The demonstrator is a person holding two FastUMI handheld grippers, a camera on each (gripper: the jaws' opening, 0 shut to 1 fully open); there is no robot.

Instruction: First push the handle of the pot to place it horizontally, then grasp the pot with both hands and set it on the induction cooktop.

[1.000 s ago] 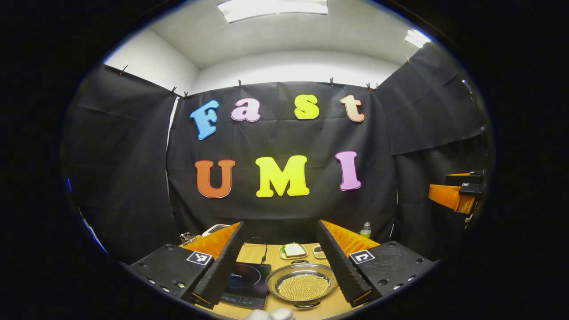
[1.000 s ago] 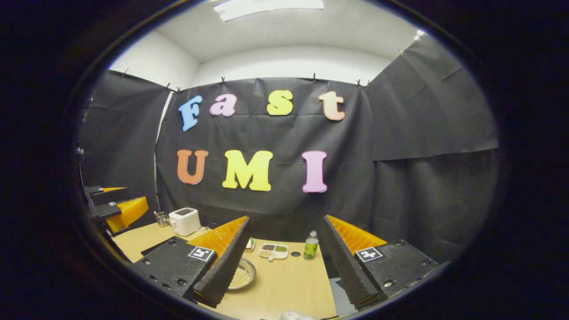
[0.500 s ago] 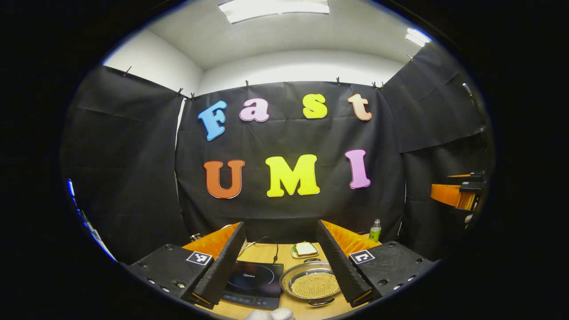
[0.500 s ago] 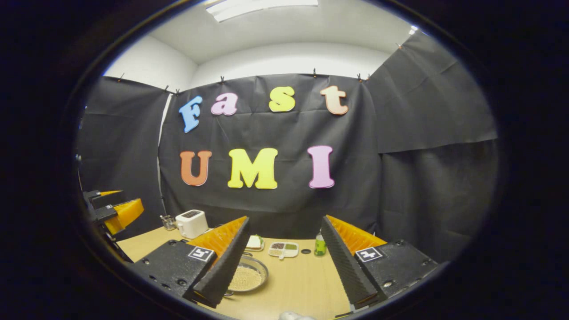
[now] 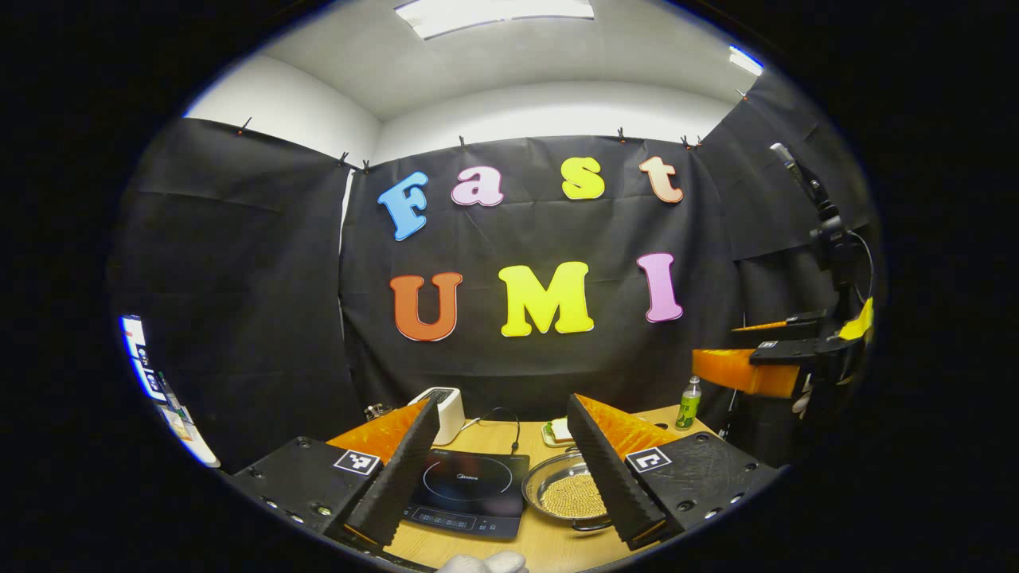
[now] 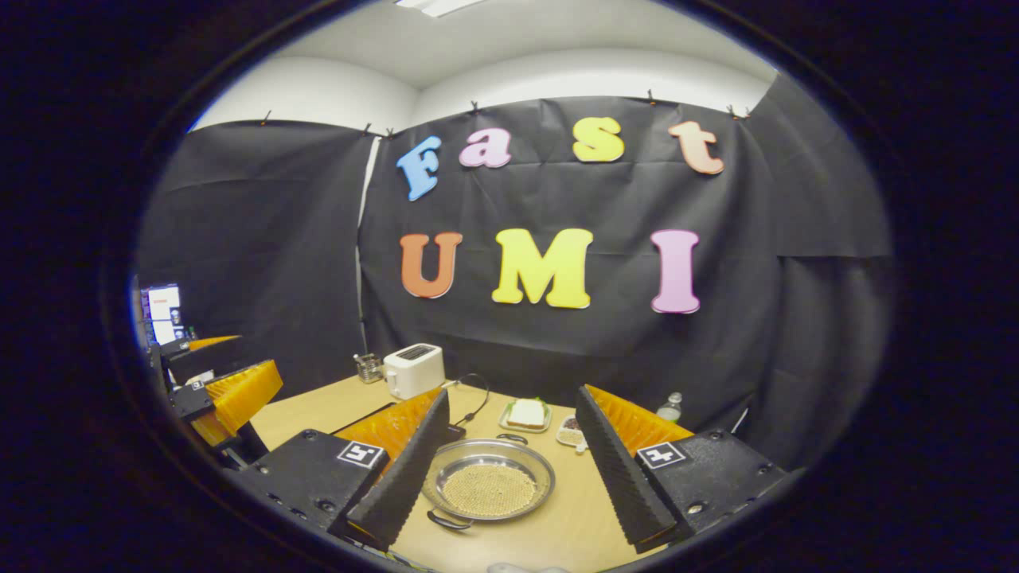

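A shallow steel pot [image 6: 487,485] filled with small yellow grains sits on the wooden table [image 6: 573,525]. Its dark loop handles [image 6: 446,521] point toward me and away from me in the right gripper view. My right gripper [image 6: 513,390] hangs open above the table with the pot between its fingers, apart from them. In the left gripper view the black induction cooktop [image 5: 470,485] lies left of the pot [image 5: 565,493], which one finger partly hides. My left gripper [image 5: 502,398] is open over the cooktop. The right gripper [image 5: 764,366] is also seen at the far right.
A white toaster [image 6: 414,370] and a small glass holder [image 6: 368,368] stand at the back left. A sandwich plate [image 6: 525,414], a snack dish [image 6: 569,430] and a green bottle [image 6: 670,407] lie behind the pot. The cooktop's cable [image 6: 478,394] curls near the toaster.
Both grippers have swung. The cooktop is now between the left gripper's fingers with the pot off to the right. The pot is now between the right gripper's fingers.
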